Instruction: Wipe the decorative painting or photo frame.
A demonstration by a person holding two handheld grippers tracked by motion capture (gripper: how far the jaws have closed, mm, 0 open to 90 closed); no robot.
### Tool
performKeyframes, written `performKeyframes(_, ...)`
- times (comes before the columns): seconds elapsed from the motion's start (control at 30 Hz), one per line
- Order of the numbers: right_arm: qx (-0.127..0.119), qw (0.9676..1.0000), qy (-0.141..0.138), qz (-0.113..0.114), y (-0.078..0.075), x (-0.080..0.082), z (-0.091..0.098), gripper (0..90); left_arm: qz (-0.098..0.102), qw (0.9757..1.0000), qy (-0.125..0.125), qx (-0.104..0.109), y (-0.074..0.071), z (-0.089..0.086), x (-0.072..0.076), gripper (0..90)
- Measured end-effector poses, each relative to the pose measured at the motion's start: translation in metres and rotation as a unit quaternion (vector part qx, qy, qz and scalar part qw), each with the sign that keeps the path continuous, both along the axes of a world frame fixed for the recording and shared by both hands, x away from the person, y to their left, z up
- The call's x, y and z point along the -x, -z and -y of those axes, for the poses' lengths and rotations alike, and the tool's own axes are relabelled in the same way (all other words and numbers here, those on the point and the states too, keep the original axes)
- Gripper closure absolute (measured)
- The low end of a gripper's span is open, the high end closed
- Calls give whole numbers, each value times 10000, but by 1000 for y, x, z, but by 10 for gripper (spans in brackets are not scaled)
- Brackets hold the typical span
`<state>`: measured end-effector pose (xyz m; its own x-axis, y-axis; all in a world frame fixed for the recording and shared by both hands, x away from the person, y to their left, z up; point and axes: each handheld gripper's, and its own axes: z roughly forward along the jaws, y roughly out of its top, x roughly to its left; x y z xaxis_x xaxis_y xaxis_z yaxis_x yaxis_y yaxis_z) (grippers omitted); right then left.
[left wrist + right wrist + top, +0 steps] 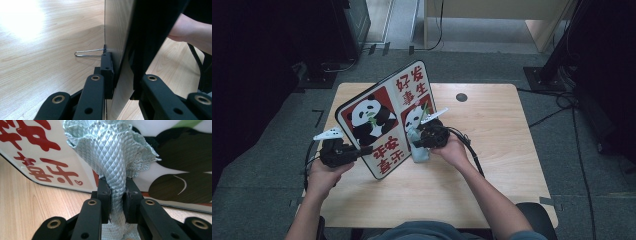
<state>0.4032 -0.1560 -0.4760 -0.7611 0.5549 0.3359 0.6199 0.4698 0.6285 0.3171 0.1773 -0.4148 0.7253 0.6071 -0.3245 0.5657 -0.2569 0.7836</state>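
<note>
High view: left gripper (362, 150) clamps the board's (382, 100) edge, right gripper (414, 144) pinches the cloth (421, 154) (frame centre); wiping looks barely begun.

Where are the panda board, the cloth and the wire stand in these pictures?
Panda board (369, 120), high view: on the left panda picture.
Cloth (113, 150), right gripper view: on the bunched weave above the jaws.
Wire stand (86, 53), left gripper view: on the wire loop over the table.
</note>
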Motion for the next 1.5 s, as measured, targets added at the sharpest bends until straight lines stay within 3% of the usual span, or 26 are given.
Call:
performKeyframes(0.07, 133, 9999, 19, -89, 5, 1, -2, 757, 1, 10000, 2, -3, 0, 0, 0, 797)
performKeyframes(0.23, 30, 9999, 96, -4, 10, 5, 0, 771, -1, 10000, -1, -1, 0, 0, 0, 797)
performKeyframes(0.33, 28, 9998, 157, -109, 11, 7, 2, 799, -1, 10000, -4, 0, 0, 0, 0, 797)
performKeyframes(0.47, 71, 10000, 46, 4, 4, 9, 0, 806, -2, 10000, -9, 6, 0, 0, 0, 797)
performKeyframes(0.63, -111, 9999, 36, 119, -14, 9, 2, 805, -2, 10000, -12, 12, 0, 0, 0, 797)
performKeyframes(0.77, -280, 9995, 108, 111, -33, 6, 4, 805, -4, 10000, -7, 13, 0, 0, 0, 797)
performKeyframes(1.0, -366, 9986, -52, 379, -77, 1, -1, 804, -16, 10000, -24, 36, 0, 0, 0, 796)
performKeyframes(1.3, -331, 9941, -324, 986, -154, -8, -21, 803, -13, 10000, -8, 30, 0, 0, 0, 796)
performKeyframes(1.33, -331, 9941, -324, 986, -154, -8, -21, 803, -12, 10000, -12, 34, 0, 0, 0, 796)
performKeyframes(1.37, -371, 9931, -351, 1059, -167, -10, -26, 802, -12, 10000, -14, 36, 0, 0, 0, 796)
performKeyframes(1.4, -371, 9931, -351, 1059, -167, -10, -26, 802, -13, 10000, -16, 37, 0, 0, 0, 796)
performKeyframes(1.5, -330, 9906, -427, 1255, -190, -13, -37, 802, -12, 10000, -15, 34, 0, 0, 0, 796)
